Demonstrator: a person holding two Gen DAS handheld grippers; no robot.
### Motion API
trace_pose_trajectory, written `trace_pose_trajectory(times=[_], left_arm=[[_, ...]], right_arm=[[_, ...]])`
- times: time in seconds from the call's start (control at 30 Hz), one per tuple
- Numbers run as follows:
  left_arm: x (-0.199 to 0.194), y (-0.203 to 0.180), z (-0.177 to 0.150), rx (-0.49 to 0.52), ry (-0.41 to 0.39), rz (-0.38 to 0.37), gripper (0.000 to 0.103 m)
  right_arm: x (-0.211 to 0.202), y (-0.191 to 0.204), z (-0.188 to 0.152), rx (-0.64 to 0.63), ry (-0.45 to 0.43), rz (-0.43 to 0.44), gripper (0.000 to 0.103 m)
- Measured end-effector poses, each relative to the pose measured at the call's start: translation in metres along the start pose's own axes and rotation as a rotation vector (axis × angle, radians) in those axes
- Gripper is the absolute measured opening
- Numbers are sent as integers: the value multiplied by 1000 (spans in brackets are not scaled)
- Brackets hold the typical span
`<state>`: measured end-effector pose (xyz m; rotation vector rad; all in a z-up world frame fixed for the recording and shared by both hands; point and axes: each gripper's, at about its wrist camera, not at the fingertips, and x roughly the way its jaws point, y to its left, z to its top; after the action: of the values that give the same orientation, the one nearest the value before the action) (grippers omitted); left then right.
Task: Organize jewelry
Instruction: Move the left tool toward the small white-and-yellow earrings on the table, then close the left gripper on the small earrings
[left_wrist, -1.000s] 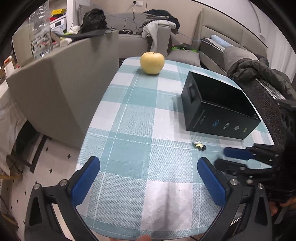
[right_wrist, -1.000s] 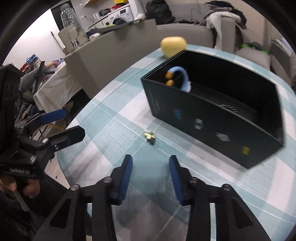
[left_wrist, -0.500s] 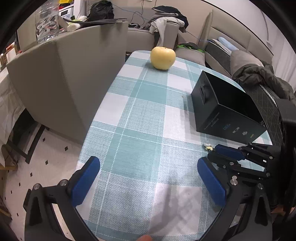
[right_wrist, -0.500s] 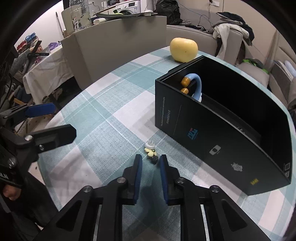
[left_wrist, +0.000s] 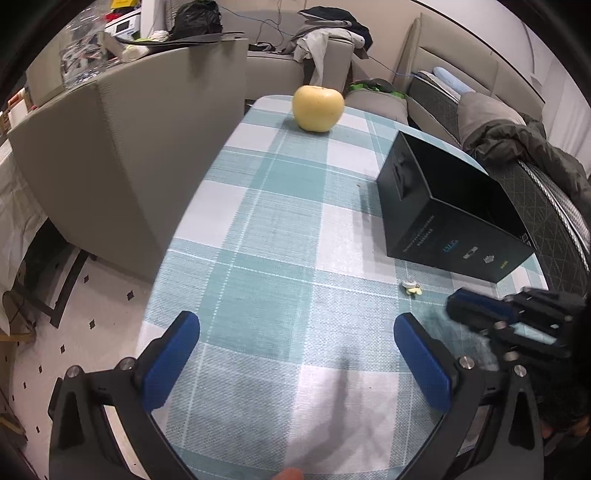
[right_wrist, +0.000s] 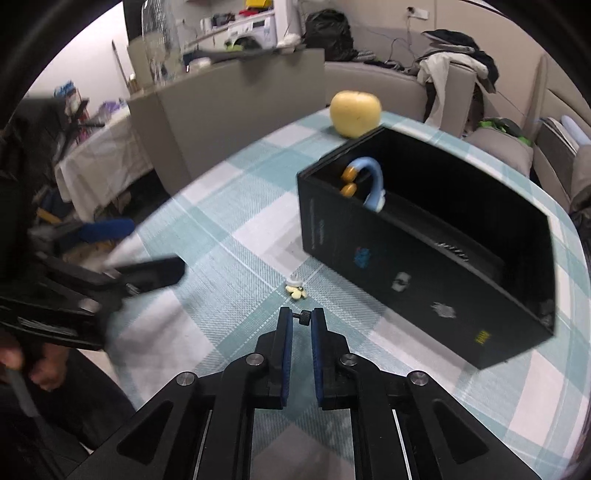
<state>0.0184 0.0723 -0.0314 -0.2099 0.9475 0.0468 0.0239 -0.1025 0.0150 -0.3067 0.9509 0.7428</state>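
Observation:
A small yellow and white earring (right_wrist: 295, 290) lies on the checked tablecloth beside the open black box (right_wrist: 424, 266); it also shows in the left wrist view (left_wrist: 411, 288). My right gripper (right_wrist: 301, 318) is shut on a tiny dark stud (right_wrist: 303, 317) held between its tips, just short of the yellow earring. The box (left_wrist: 443, 214) holds a blue and orange clip (right_wrist: 365, 181) at its far end. My left gripper (left_wrist: 295, 343) is wide open and empty over the table's near edge.
A yellow apple (left_wrist: 317, 108) sits at the table's far end. A grey armchair (left_wrist: 129, 147) stands close on the left of the table. Sofas with clothes lie behind and to the right. The right gripper shows at the left wrist view's right edge (left_wrist: 480, 306).
My right gripper closed from open onto the small dark stud and pulled back slightly from the yellow earring. The left gripper drifted, still open.

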Motion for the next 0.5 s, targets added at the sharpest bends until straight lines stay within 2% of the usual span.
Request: trace_pose_trajectory(times=[0.23,0.4,0.47,0.5], left_arm=[[10,-28,2,78,8,13,102],[13,-43,7,105,-16,-30,101],[18,-49,10,114,-11,-44,95],[21,-52,10,121,-5,-48,87]], right_arm=[[-36,-19,0,60,-91,11,9],[-48,-36,-2,89,-118,4,9],[-55,-43,-5,104,-132,2,9],[-59,-47,-7,112,-137,3,9]])
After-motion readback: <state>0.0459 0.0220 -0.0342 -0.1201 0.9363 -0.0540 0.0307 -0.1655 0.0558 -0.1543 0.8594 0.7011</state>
